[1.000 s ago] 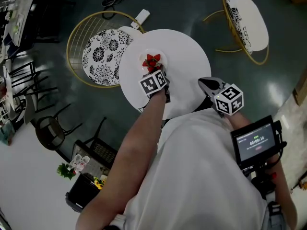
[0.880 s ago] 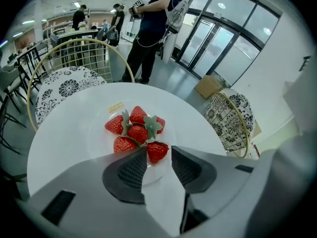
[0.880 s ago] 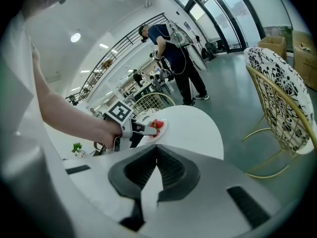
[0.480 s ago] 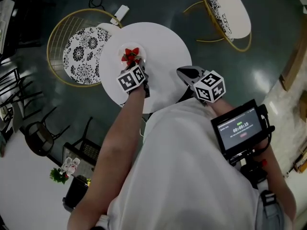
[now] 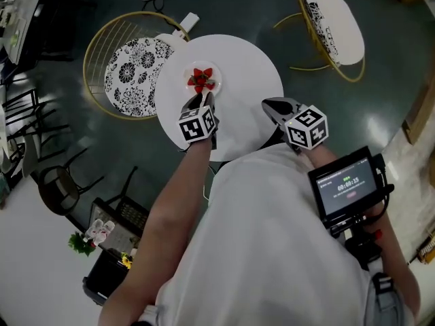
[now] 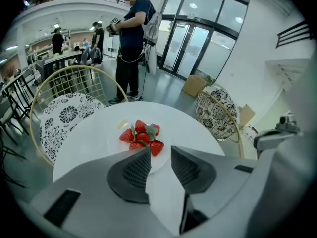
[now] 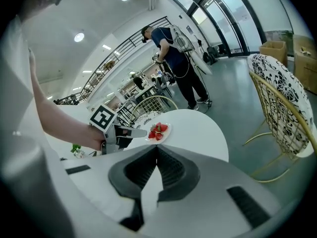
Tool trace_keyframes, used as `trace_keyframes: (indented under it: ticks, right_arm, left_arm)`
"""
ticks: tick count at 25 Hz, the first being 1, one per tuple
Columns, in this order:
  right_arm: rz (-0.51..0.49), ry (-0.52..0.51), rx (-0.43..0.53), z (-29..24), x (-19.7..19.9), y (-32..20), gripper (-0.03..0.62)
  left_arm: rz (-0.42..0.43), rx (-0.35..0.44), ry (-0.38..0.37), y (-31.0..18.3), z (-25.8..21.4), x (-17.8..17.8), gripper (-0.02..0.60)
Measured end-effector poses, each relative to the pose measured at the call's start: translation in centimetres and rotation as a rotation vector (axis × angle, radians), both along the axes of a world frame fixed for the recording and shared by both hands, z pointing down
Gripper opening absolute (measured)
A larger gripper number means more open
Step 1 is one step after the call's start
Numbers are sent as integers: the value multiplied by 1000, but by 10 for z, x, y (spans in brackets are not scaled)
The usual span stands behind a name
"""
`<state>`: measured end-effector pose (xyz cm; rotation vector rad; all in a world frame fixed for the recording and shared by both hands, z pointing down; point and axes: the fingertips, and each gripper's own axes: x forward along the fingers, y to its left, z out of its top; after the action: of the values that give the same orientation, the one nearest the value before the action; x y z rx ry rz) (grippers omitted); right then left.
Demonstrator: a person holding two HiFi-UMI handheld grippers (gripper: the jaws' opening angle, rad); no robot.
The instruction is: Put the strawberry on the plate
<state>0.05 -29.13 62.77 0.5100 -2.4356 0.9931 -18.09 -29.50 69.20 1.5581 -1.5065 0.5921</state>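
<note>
Strawberries (image 6: 141, 135) heaped in a small red cluster, green caps showing, on the white plate (image 6: 113, 143). Plate resting on the far-left part of the round white table (image 5: 245, 66). Just short of the plate's near edge, the left gripper (image 6: 160, 151), aimed straight at the fruit, jaws parted with a plain gap and only bare tabletop and plate rim showing between them; touching neither berries nor plate as far as the views tell. Behind it, the marker cube turned upward and the bare left forearm (image 5: 180, 195) stretched long from the lower left, reaching over the table's near edge. Off to the right, well apart from the plate, the right gripper (image 7: 156, 151) held near the table's near-right edge, pointing across toward the plate, its two jaws pressed tip to tip with nothing caught between them. Right arm bent close to the white-shirted body, a small lit screen (image 5: 348, 190) mounted close behind the right gripper. Around the table, a gold wire chair with a black-and-white patterned cushion (image 5: 136, 73) at the left and a second such chair (image 5: 336, 26) at the far right, both on dark glossy floor. Farther back in the left gripper view, a standing person (image 6: 132, 38) in dark clothes before tall glass doors.
</note>
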Motion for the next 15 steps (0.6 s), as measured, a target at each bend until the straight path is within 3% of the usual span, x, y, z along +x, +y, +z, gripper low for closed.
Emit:
trace_keyframes:
  ticks: [3, 8, 15]
  right_arm:
    - [4, -9, 26, -3, 0, -7, 5]
    - [20, -35, 62, -11, 1, -19, 5]
    - [-13, -80, 122, -22, -6, -29, 5]
  left_arm:
    - [28, 56, 21, 4, -14, 6, 129]
    - [37, 134, 70, 16, -36, 18, 12]
    - [25, 232, 137, 35, -57, 25, 6]
